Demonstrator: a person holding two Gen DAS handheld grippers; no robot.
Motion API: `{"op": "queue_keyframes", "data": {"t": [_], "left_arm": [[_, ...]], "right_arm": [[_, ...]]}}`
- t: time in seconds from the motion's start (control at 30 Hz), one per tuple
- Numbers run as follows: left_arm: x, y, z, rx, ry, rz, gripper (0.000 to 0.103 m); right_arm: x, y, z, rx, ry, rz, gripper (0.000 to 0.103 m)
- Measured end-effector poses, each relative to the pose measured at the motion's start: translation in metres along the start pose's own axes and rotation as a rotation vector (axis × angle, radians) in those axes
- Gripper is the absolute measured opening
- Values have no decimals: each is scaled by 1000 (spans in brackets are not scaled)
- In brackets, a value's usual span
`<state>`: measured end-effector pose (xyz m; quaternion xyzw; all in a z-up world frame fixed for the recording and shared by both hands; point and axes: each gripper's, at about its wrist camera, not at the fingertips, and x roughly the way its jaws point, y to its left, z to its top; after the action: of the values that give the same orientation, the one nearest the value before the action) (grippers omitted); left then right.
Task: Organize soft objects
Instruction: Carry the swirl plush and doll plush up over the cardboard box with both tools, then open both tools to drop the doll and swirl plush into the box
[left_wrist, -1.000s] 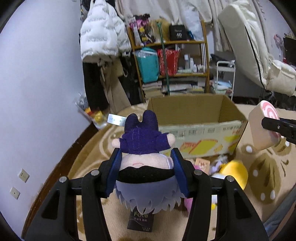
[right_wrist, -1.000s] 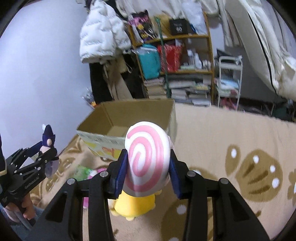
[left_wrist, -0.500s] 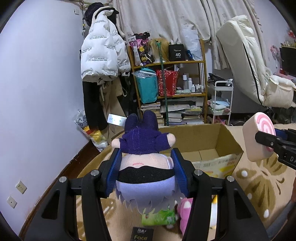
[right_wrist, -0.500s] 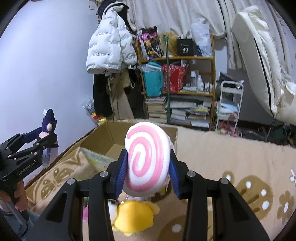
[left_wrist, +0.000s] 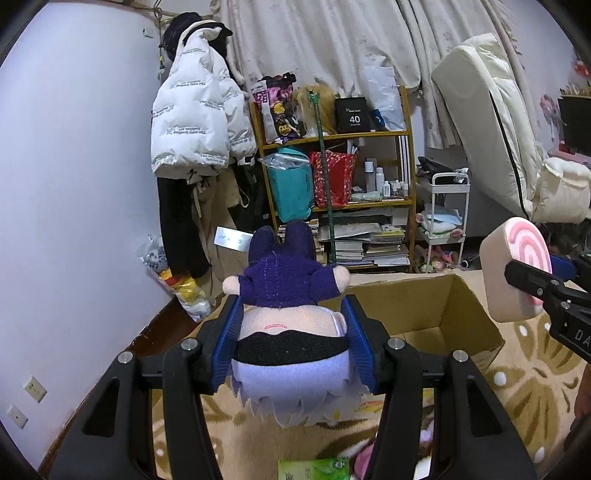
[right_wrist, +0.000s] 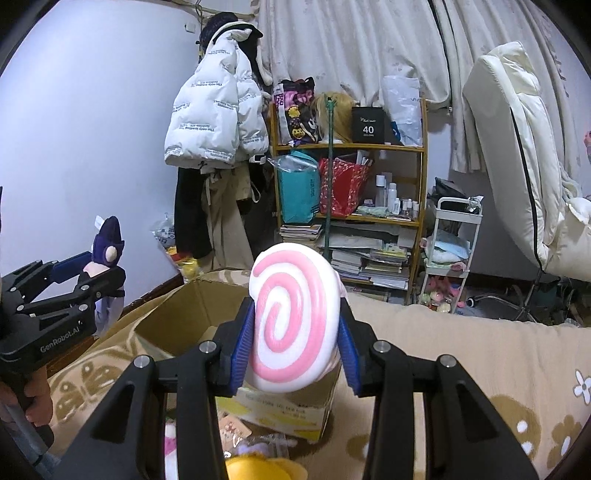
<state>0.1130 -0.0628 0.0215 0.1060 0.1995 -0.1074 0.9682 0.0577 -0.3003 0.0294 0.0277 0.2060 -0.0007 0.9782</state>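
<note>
Cardboard box (left_wrist: 443, 310): open-topped, flaps up, on the patterned rug (right_wrist: 480, 362); near rim at 12 o'clock just beyond both tools, air above it unobstructed.

Left gripper (left_wrist: 293, 332): blue pads clamped on either side of the plush doll's (left_wrist: 291, 317) head, doll pointing feet-forward toward 12 o'clock, dark-clothed body past the fingertips, fringed hair toward the camera.

Right gripper (right_wrist: 295, 332): pads pressed against both sides of the pink-and-white swirl cushion (right_wrist: 295, 325), spiral face toward the lens, held above the box's near corner.

Floor at 6 o'clock, right view: yellow plush (right_wrist: 258, 469), small packets.

Room: wooden shelf (left_wrist: 332, 199) at 12 o'clock, white puffer jacket (left_wrist: 195, 125) at 11, white trolley (right_wrist: 450, 240) at 2, lavender wall at 9.
</note>
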Motion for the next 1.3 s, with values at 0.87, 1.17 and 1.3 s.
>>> {"op": "queue_keyframes", "data": {"t": [0.87,1.17,1.3], "left_arm": [[64,-9,-15,-101,125,-189,55],[66,-12,-23,-81,136,-182,68],[63,-11,-23,-75,134,-164,79]], "right_arm": [[50,-27,-20,97,98,89,47],[60,-28,-29,98,148,84,51],[62,-30,-32,100,165,82,57]]}}
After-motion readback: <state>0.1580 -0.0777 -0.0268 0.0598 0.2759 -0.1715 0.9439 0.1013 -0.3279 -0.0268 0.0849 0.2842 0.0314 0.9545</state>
